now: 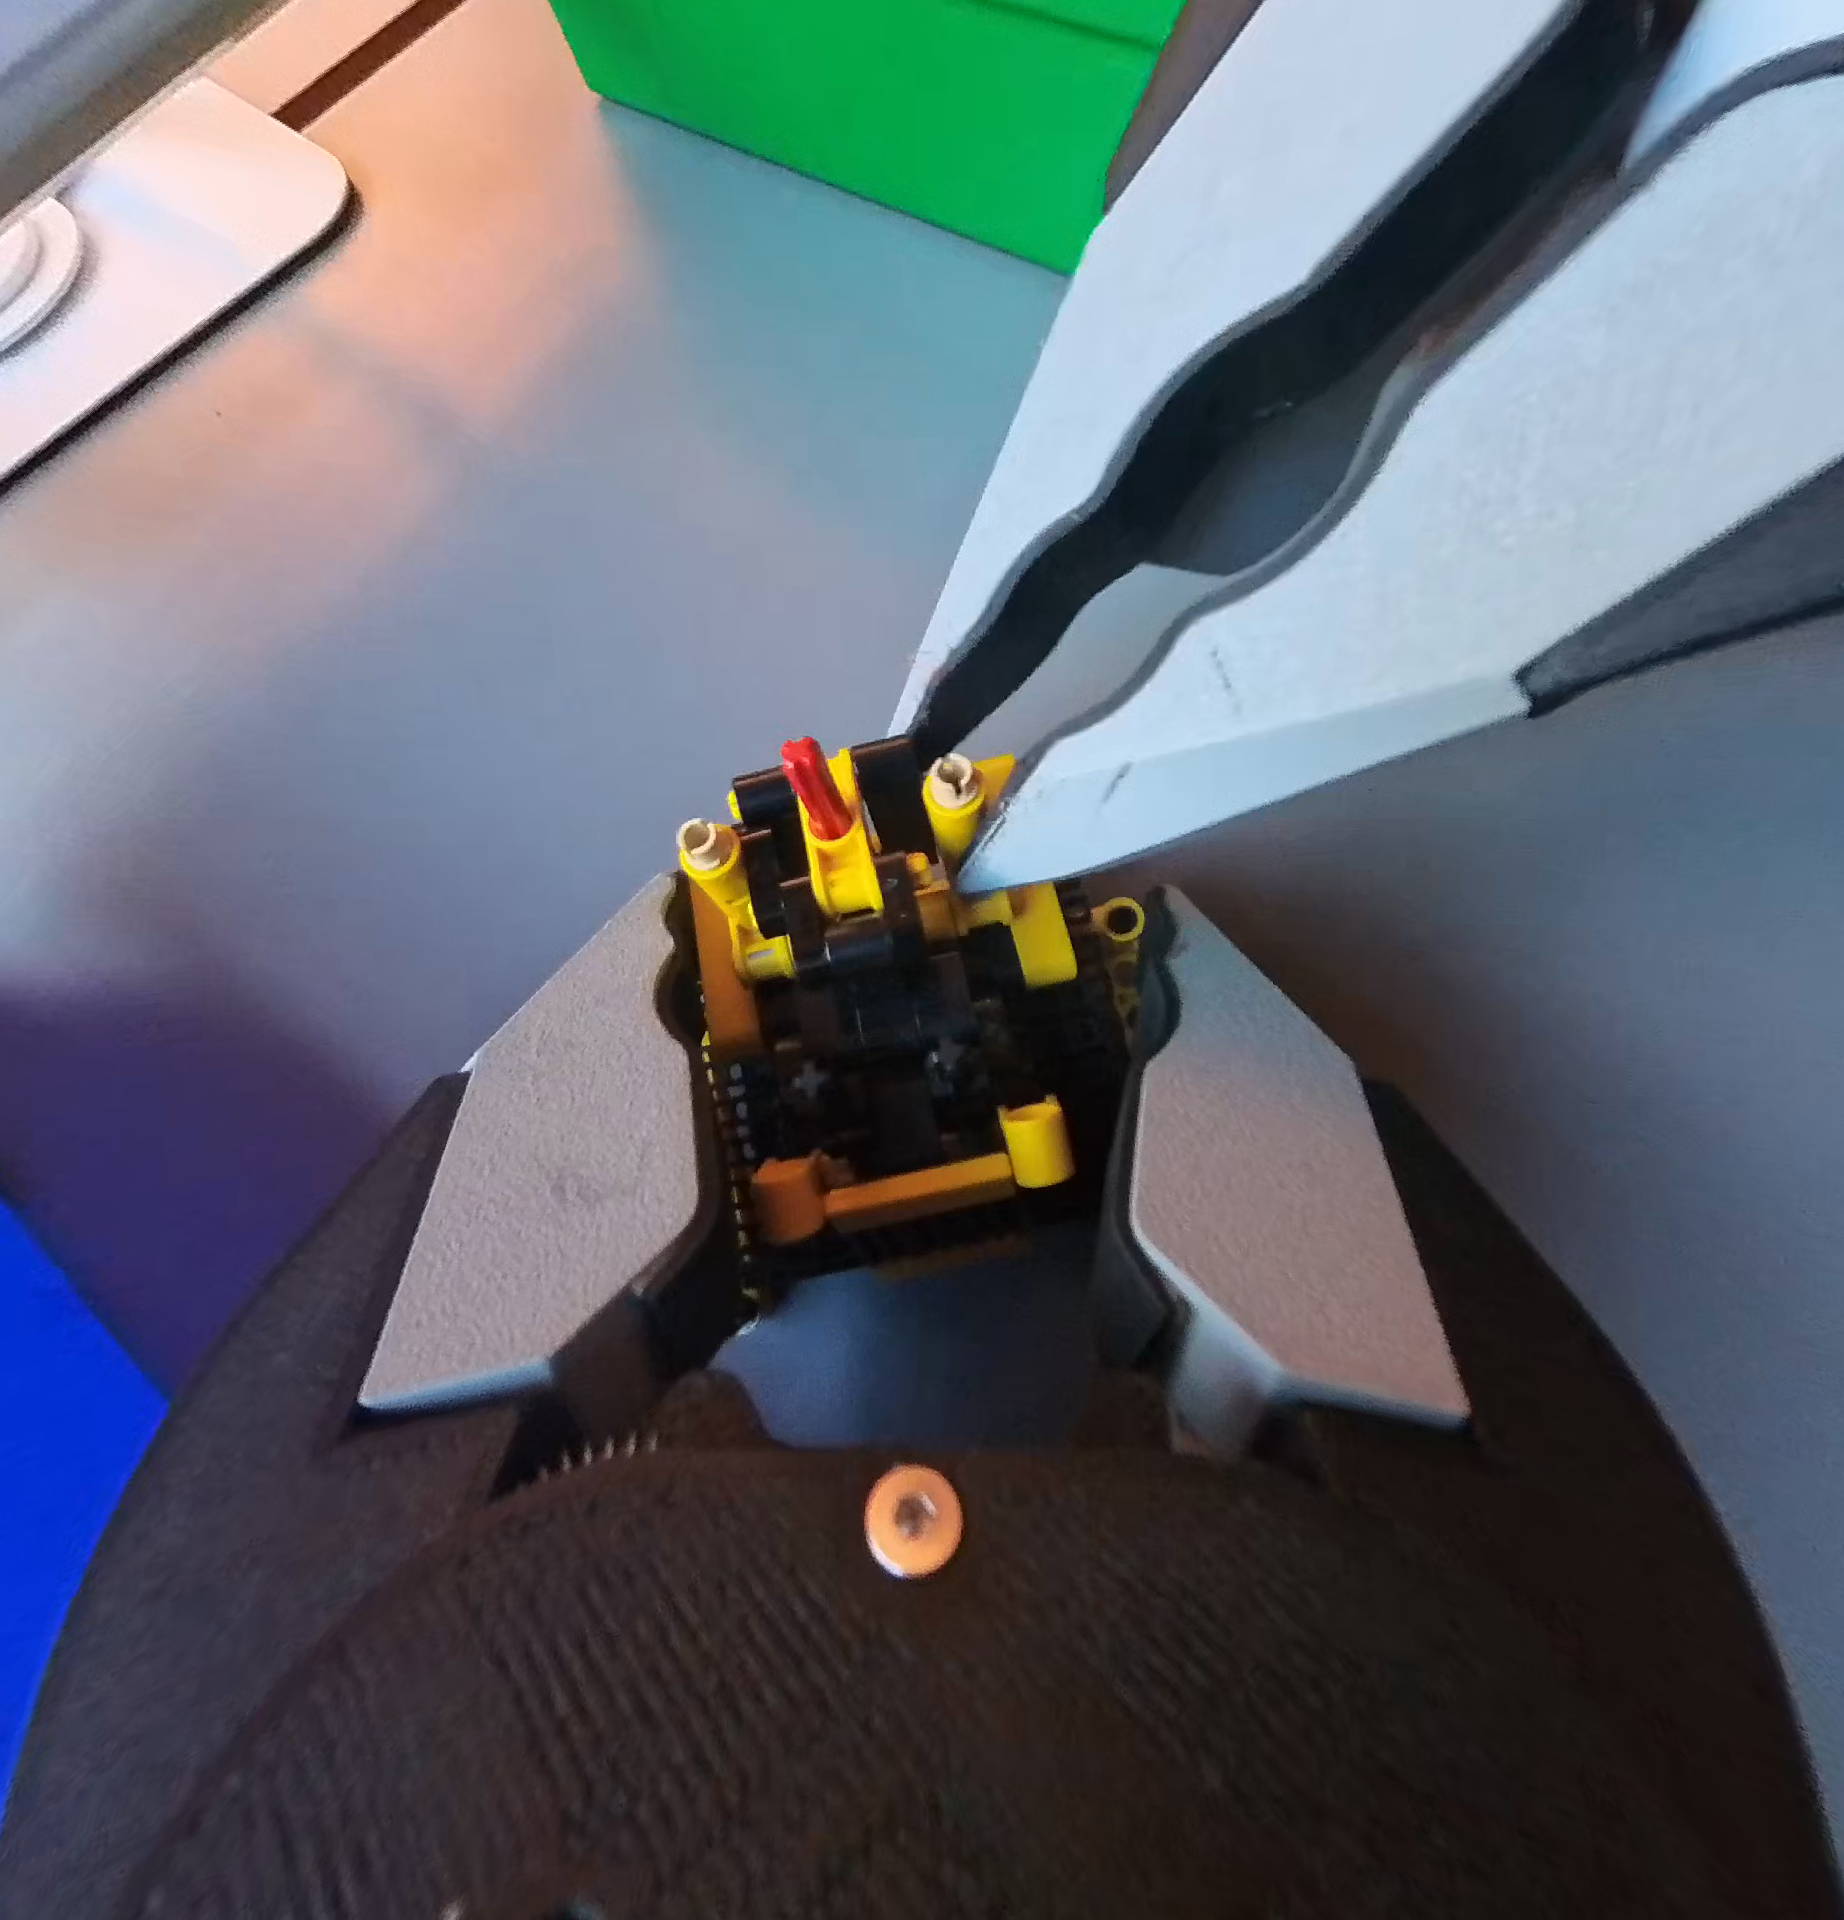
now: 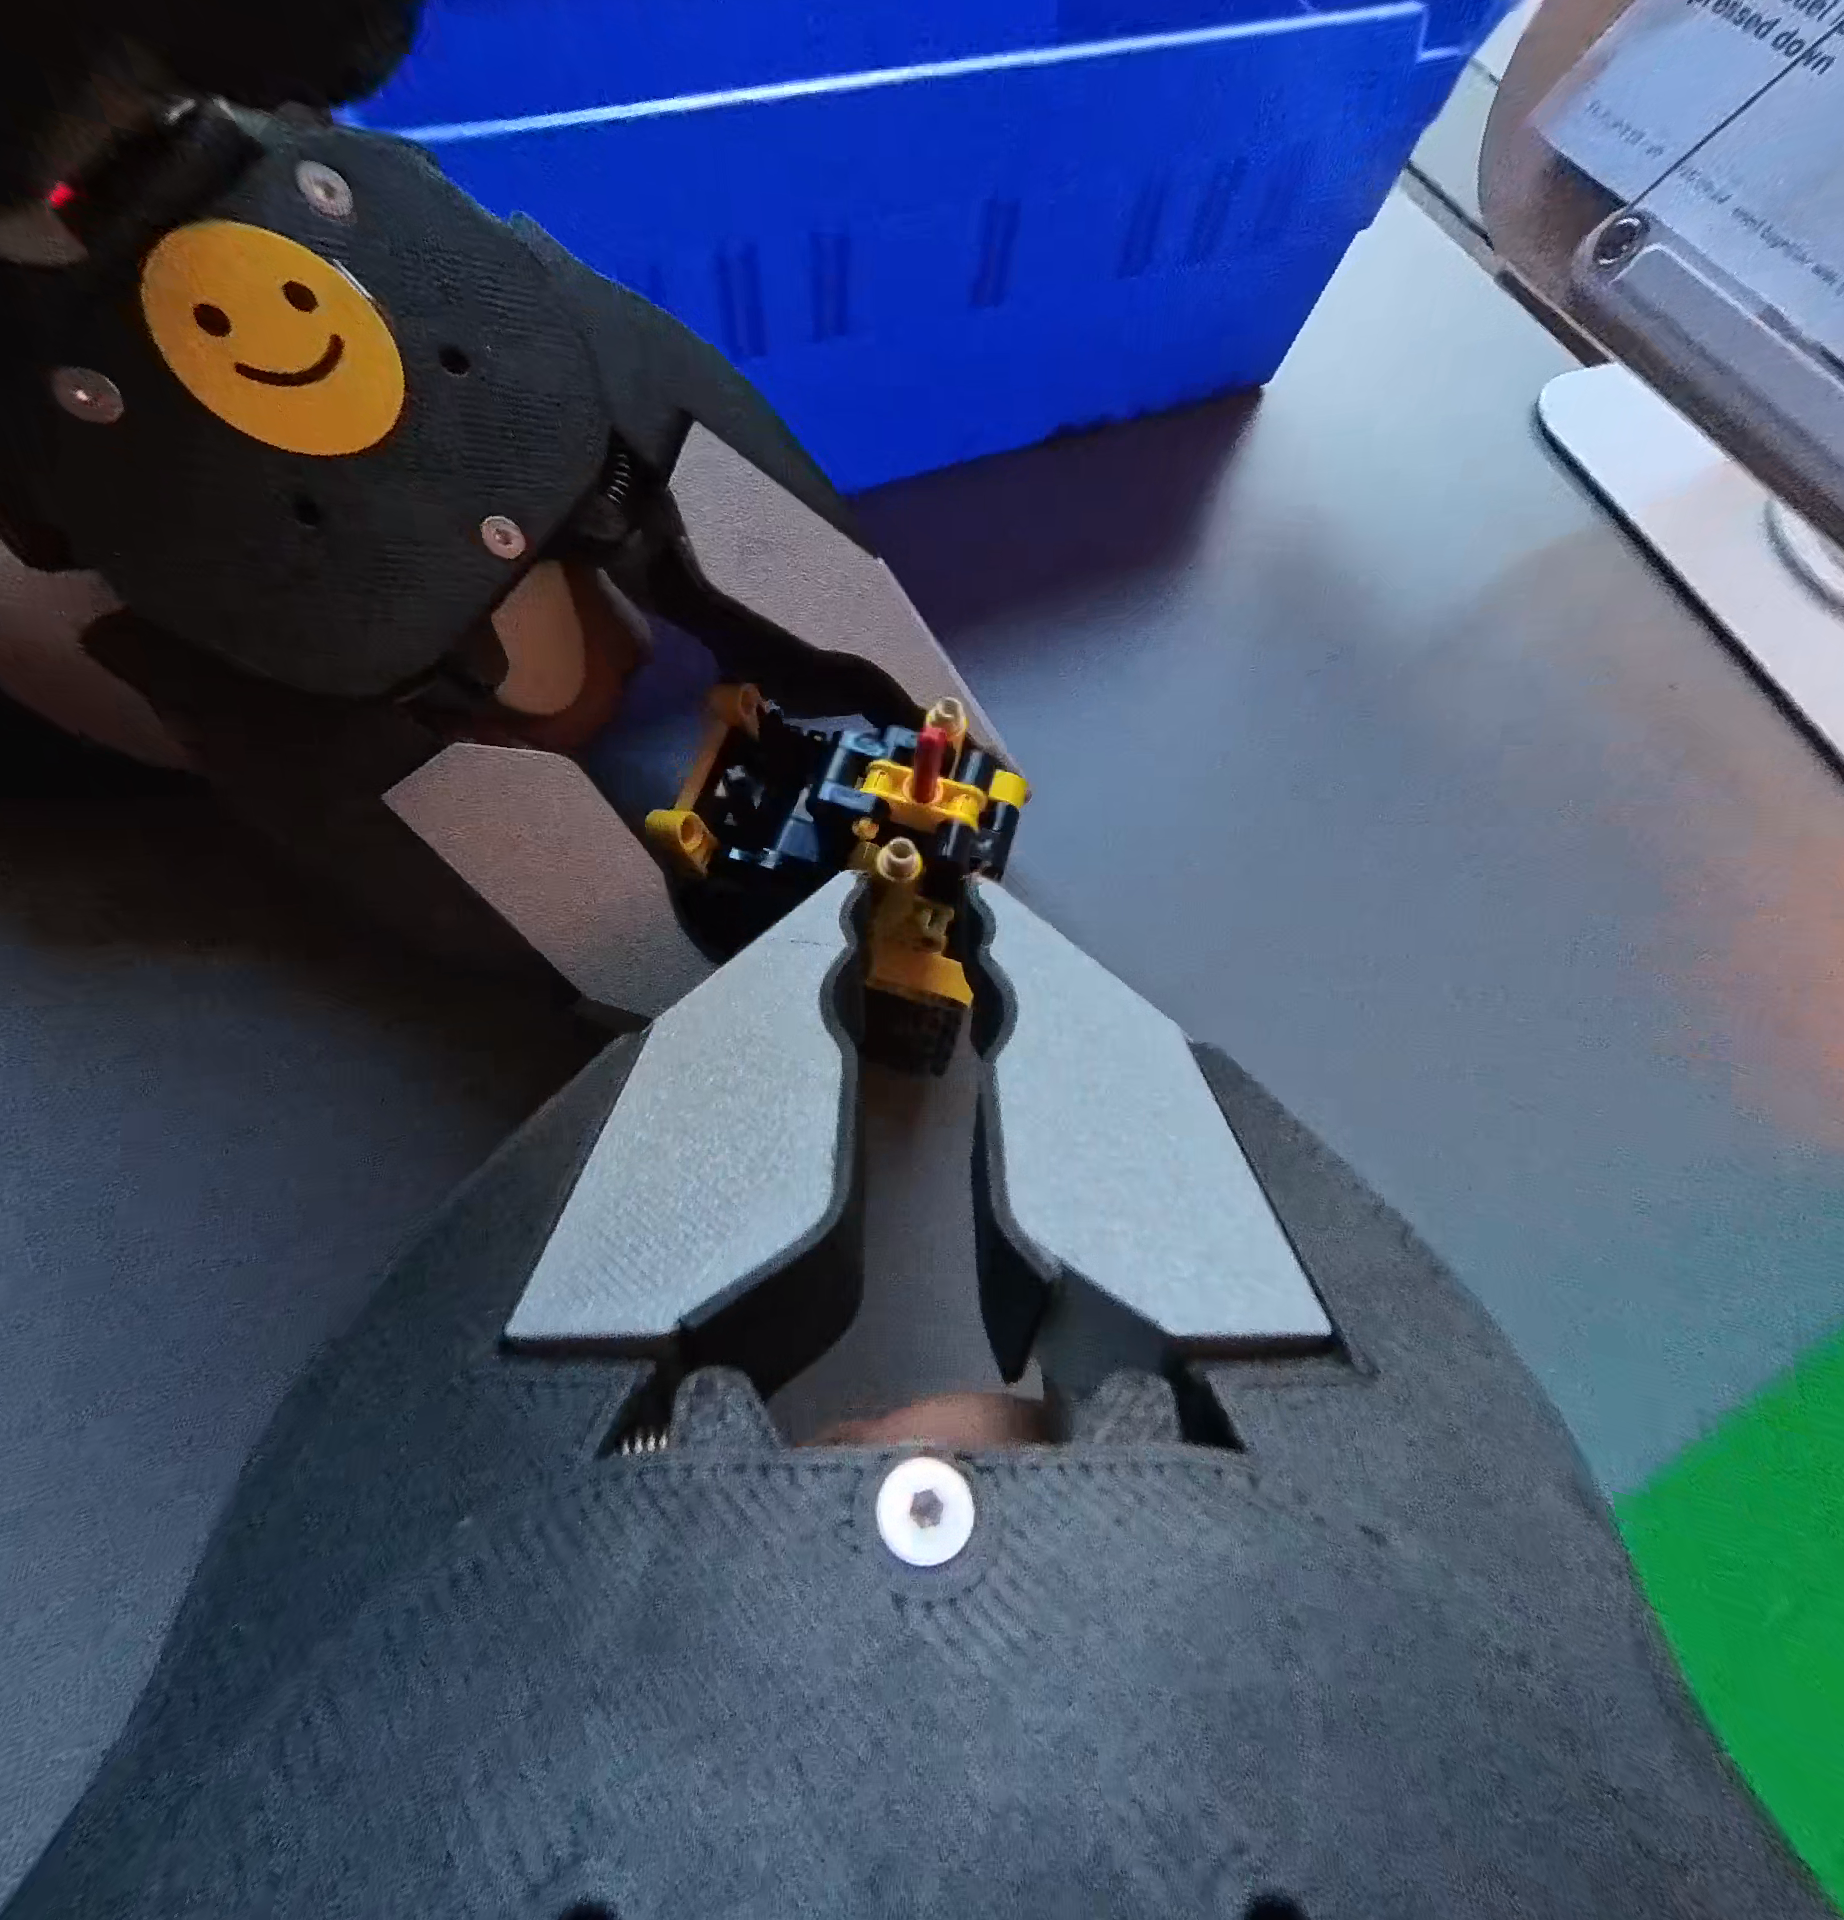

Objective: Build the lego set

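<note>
A black and yellow lego assembly with a red axle and two tan-tipped yellow pins sits between the fingers of my left gripper, which is shut on its sides. My right gripper comes in from the upper right. Its tips close around the assembly's far right end, at one tan-tipped pin. In the right wrist view my right gripper is shut on a yellow and black part of the assembly. The assembly is held above the table.
A blue bin stands behind the left gripper's body, which carries a yellow smiley disc. A green box is at the far side. A silver monitor stand base rests on the dark grey table.
</note>
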Demonstrator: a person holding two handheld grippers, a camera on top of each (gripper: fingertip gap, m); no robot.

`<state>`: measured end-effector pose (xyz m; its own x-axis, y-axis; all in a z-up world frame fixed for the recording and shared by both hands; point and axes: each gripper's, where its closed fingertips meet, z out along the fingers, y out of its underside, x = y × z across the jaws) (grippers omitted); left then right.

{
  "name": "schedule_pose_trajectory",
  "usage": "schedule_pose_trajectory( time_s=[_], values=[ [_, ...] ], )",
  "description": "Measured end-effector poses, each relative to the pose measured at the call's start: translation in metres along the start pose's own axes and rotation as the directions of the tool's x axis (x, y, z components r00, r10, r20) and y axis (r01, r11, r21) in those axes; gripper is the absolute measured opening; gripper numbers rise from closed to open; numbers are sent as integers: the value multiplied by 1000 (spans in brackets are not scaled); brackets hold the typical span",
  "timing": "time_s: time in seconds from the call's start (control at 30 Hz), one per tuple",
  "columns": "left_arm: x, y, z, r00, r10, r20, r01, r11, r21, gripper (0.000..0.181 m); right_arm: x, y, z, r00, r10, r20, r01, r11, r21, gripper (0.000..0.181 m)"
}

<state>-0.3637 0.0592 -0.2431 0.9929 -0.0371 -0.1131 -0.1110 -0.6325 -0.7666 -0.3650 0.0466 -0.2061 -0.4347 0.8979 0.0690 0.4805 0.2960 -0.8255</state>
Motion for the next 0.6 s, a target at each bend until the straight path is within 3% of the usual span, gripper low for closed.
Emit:
schedule_pose_trajectory(
  time_s=[0.13,0.6],
  values=[
    [-1,0,0,1000,-13,-7,13,1000,3,82,0,-1,-1,995,-83,-63,84,996,21,13],
    [-2,-7,-4,997,-68,-27,69,996,50,83,1,-16,-6,999,-1,-53,8,990,139,10]
  ],
)
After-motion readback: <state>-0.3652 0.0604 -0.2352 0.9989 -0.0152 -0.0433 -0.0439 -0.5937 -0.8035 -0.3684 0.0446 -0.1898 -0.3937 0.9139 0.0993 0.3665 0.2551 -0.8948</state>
